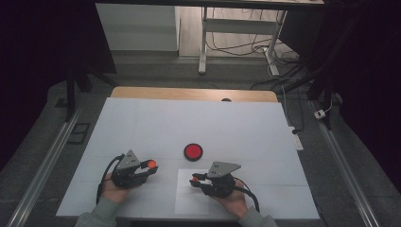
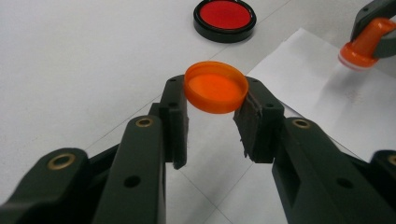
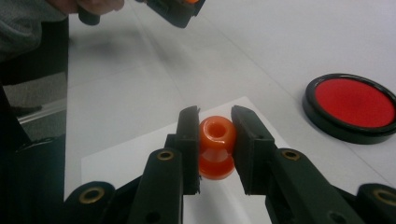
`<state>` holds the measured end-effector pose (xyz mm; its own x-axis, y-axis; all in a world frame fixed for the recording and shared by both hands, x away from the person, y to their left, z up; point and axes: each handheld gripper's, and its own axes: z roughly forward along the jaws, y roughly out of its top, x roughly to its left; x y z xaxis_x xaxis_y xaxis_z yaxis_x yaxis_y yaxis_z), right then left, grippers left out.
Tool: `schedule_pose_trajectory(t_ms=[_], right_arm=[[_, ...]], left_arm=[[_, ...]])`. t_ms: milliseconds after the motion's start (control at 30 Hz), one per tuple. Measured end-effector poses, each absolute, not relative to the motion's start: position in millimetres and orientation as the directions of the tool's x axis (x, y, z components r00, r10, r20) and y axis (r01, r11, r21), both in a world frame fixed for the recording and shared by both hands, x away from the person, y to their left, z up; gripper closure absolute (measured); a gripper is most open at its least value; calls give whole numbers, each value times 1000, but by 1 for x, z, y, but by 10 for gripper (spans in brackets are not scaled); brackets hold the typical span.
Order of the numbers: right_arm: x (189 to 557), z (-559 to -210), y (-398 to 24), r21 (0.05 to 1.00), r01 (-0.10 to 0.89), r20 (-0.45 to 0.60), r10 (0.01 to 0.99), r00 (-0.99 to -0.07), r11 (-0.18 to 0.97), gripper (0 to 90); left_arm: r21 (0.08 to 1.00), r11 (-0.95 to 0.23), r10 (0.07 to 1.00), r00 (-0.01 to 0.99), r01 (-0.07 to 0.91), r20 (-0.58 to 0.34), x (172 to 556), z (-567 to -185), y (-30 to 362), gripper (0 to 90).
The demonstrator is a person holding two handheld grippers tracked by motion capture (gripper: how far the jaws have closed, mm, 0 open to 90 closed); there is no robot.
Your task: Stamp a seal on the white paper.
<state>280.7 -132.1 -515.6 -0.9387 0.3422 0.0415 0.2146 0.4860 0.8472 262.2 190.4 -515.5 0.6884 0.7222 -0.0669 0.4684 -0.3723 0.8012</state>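
1. Orange cap (image 2: 215,87), shallow and round, open side up, pinched at its rim between the pads of the left gripper (image 2: 210,114); held clear of the white table cover (image 1: 156,123).
2. Left gripper closed on that cap, jaws drawn in as far as the cap's width allows, pads (image 2: 175,112) pressing on opposite sides.
3. Seen from the high view, same cap (image 1: 152,164) at the tip of the left gripper (image 1: 146,169), left of centre near the front edge, with the left hand (image 1: 113,189) behind it.
4. Orange stamp-like piece (image 3: 216,145), a rounded knob with a hole in its top above a wider base, clamped between the pads of the right gripper (image 3: 215,140).
5. Right gripper closed on the knob, jaws near parallel, pads (image 3: 189,140) touching it on both sides.
6. Held above a white sheet of paper (image 3: 140,149) lying on the table cover; cannot tell whether the base touches the paper.
7. From above, right gripper (image 1: 197,179) over the paper (image 1: 189,203), right hand (image 1: 234,201) behind it.
8. Red disc in a black ring (image 1: 193,152) flat on the cover, between and beyond both grippers, apart from each; also seen at (image 2: 224,18) and (image 3: 352,106).
9. Grippers near one another, tips facing inward, not touching.
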Motion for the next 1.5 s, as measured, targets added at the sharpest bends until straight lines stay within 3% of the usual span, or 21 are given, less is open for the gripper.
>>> schedule_pose_trajectory(t_ms=[1500], right_arm=[[284, -535, -123, 810, 210, 10, 346, -938, 547, 725]], left_arm=[[800, -378, 721, 690, 466, -61, 262, -515, 190, 647]])
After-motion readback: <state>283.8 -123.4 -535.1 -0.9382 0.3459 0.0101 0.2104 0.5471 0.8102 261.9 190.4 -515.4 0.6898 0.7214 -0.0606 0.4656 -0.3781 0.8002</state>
